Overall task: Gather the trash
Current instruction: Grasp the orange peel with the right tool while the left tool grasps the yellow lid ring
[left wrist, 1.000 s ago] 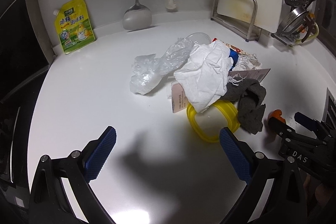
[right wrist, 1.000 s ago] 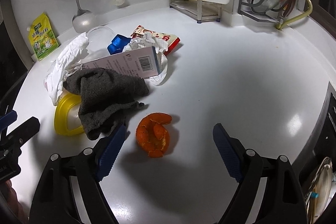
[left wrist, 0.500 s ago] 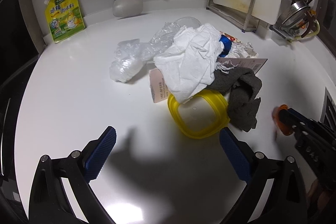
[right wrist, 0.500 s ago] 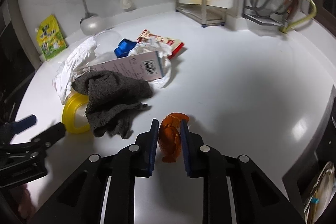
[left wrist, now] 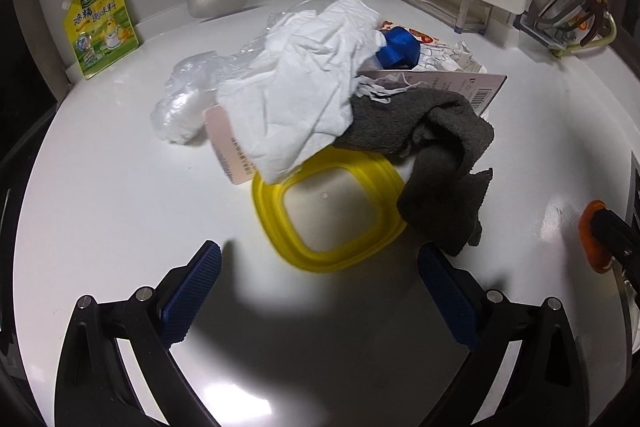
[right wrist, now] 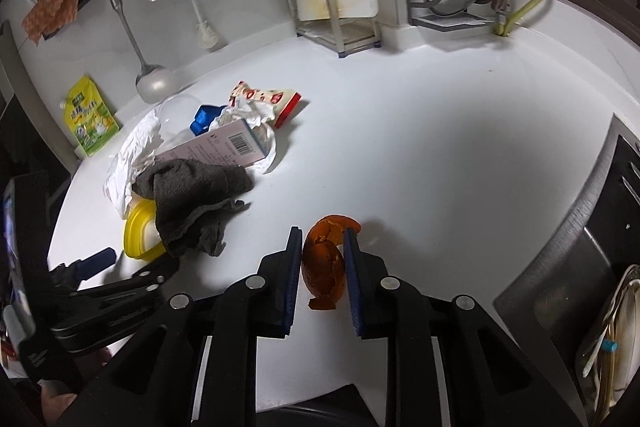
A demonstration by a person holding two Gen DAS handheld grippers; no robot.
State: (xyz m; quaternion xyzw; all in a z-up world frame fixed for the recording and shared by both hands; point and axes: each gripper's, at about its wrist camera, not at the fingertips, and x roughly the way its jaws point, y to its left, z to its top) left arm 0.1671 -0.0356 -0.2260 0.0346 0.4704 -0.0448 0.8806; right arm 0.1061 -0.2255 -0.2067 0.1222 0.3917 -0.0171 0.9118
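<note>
**Orange peel caught, pile still waiting**

In the left wrist view, the left gripper stood wide open and held nothing. The yellow lid lay just ahead of it at 12 o'clock, flat on the white counter. The grey cloth and the white paper lay partly on the lid. The left hand was the nearer one to this pile. Far off at 3 o'clock, only an edge of the orange peel showed.

In the right wrist view, the right gripper had just closed to a narrow gap, and its pads pressed the orange peel from both sides. The peel stood tall between them, its long side running along the fingers. The pile lay at 10 o'clock. This view also showed the sink at 3 o'clock, which the left view hardly showed.
</note>
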